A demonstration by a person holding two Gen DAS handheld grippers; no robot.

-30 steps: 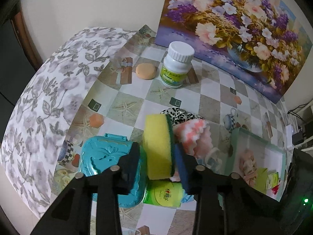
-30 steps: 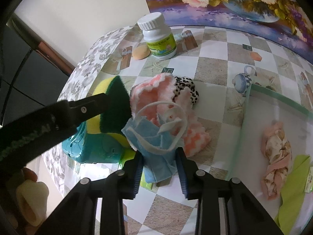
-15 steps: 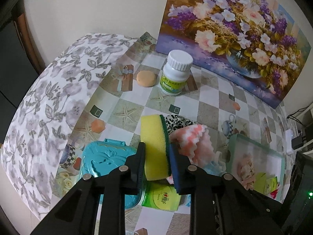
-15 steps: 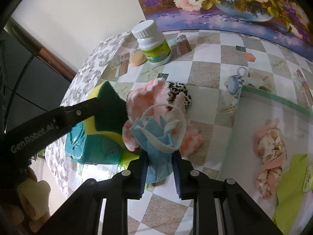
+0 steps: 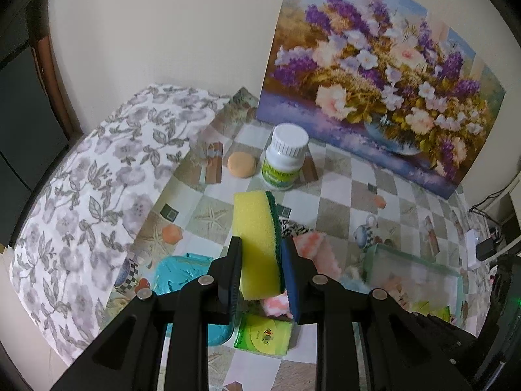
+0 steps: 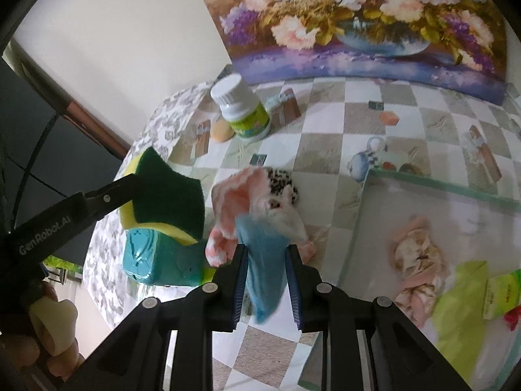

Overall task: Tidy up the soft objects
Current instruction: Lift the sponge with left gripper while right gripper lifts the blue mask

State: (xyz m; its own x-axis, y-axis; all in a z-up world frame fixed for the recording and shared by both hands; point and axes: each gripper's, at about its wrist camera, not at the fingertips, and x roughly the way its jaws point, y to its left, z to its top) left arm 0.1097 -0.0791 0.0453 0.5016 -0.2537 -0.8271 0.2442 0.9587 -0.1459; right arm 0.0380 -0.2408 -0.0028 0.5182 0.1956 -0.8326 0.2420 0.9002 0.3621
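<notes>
My left gripper (image 5: pixel 262 272) clamps the sponge (image 5: pixel 257 241) and my right gripper (image 6: pixel 265 278) pinches the blue mask (image 6: pixel 263 260), both lifted above the table's left edge. The tray (image 6: pixel 433 184) holds a scrunchie (image 6: pixel 418 260); the pink cloth (image 6: pixel 228 202) remains.

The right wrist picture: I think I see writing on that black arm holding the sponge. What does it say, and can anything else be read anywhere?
"GenRobot.AI": on the black arm of the left gripper.
White bottle: green label, print too blurred to read.
Green packet: round logo, unreadable.
Green packet in the tray: print too small to read.
</notes>
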